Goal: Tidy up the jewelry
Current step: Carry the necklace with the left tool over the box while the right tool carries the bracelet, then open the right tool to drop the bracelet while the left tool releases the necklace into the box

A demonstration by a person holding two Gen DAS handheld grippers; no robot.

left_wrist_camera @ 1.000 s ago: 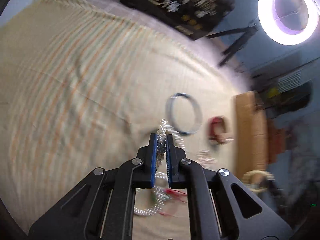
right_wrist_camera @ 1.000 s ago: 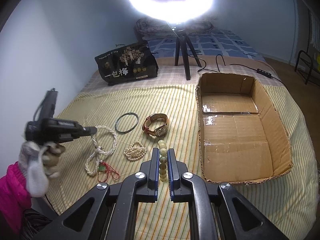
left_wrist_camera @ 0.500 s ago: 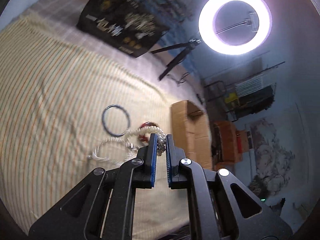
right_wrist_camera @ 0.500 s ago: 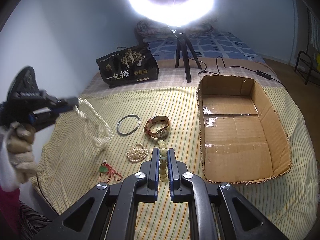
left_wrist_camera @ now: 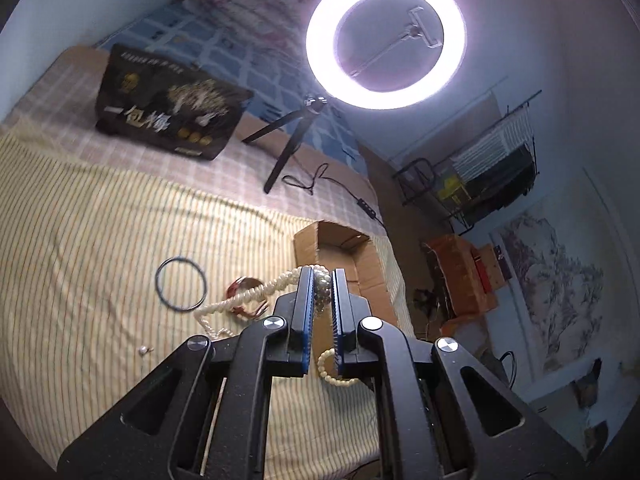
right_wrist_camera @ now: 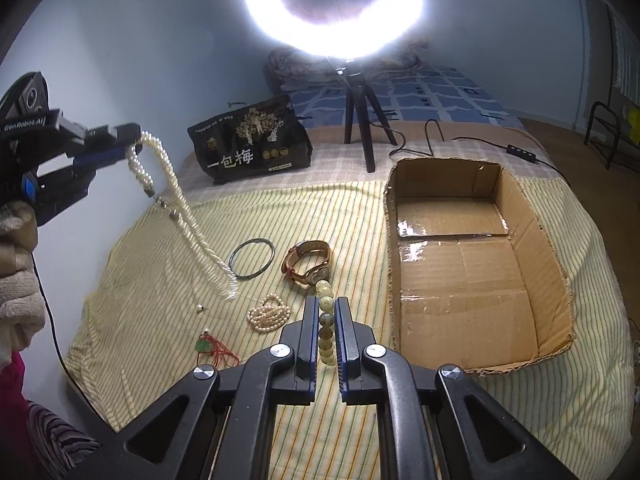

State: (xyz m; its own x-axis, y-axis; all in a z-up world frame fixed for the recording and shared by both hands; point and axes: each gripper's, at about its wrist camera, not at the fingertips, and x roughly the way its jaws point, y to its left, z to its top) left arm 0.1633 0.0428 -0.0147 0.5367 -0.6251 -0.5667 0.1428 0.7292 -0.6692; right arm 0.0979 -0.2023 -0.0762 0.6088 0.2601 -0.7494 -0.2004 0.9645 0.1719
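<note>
My left gripper (left_wrist_camera: 321, 276) is shut on a long pearl necklace (left_wrist_camera: 256, 292) and holds it high above the bed; in the right wrist view the left gripper (right_wrist_camera: 124, 136) is at the far left with the necklace (right_wrist_camera: 176, 204) hanging down, its low end just above the sheet. My right gripper (right_wrist_camera: 325, 304) is shut on a bracelet of large pale green beads (right_wrist_camera: 325, 322). An open cardboard box (right_wrist_camera: 532, 220) lies to the right. On the striped sheet lie a dark bangle (right_wrist_camera: 253, 258), a brown watch (right_wrist_camera: 310, 262), a small pearl bracelet (right_wrist_camera: 269, 314) and a green pendant on red cord (right_wrist_camera: 208, 346).
A black printed bag (right_wrist_camera: 252, 140) stands at the back of the bed. A ring light (right_wrist_camera: 336, 4) on a black tripod (right_wrist_camera: 360, 120) stands behind the box, its cable (right_wrist_camera: 472, 140) trailing right. A tiny loose bead (right_wrist_camera: 200, 308) lies on the sheet.
My left gripper has lifted the pearl necklace off the sheet and raised it high, tilting toward the box. My right gripper has held still with the bead bracelet.
</note>
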